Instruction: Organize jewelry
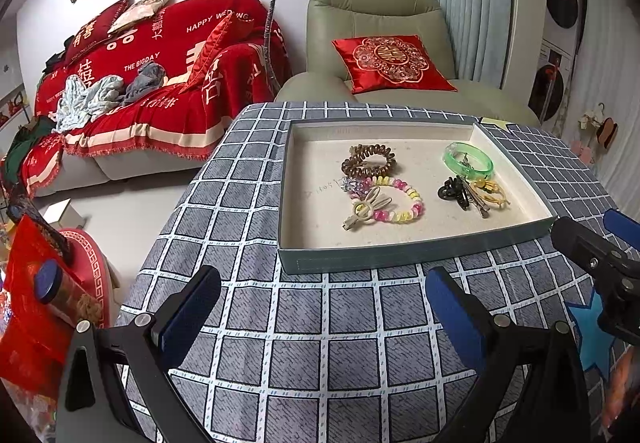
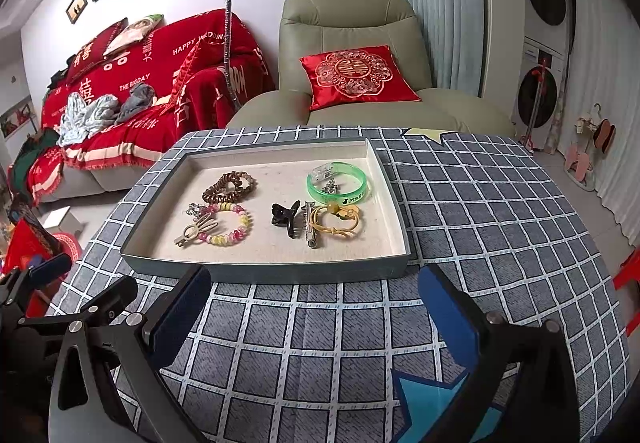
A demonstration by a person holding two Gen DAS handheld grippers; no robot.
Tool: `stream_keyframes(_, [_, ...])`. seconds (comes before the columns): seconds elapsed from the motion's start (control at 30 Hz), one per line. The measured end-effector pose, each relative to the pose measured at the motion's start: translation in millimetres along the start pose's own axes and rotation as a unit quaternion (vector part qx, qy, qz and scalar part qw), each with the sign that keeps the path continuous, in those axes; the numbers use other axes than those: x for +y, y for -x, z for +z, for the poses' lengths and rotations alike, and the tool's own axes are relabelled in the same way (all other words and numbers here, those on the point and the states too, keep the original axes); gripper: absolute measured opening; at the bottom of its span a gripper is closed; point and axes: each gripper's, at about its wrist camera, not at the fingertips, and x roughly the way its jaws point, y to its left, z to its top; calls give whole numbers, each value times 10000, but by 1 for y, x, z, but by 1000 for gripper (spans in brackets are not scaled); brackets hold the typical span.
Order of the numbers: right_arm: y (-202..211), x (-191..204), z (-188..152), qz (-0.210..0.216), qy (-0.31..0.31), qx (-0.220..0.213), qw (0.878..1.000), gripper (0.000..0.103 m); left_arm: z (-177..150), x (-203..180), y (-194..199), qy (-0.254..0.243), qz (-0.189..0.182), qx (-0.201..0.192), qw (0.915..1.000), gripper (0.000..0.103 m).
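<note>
Claws first: the left claw (image 1: 320,307) hung wide apart over the checked desk (image 1: 352,327), nothing between its blue pads, and the right claw (image 2: 316,307) matched it, spread and empty, just short of the tray's near wall. Both sat low and back from the work, which I judged a ready stance, fingers splayed so either could drop onto a small piece. Ahead lay the grey tray (image 2: 256,272) with its pale lining, every bit of jewelry already inside it. On the left side, a brown coil band (image 2: 229,185) lay just beyond a pink-and-yellow bead bracelet (image 2: 236,229), with a cream rabbit clip (image 2: 195,232) lying across the bracelet's edge. On the right side, a green bangle (image 2: 344,183) ringed a small silver charm, and nearer sat a black claw clip (image 2: 285,218) touching a metal barrette (image 2: 310,229) and a yellow hair tie (image 2: 340,223). That right cluster looked tangled, pieces overlapping, so I reckoned sorting would call for a careful pinch there. Nothing remained loose on the cloth.
</note>
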Motion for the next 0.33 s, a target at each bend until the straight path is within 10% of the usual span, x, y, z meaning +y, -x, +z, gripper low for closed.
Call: stream_keyframes(0.33, [-1, 0, -1, 5, 7, 5, 10000, 103, 0, -2, 3, -58, 0, -70, 10000, 103])
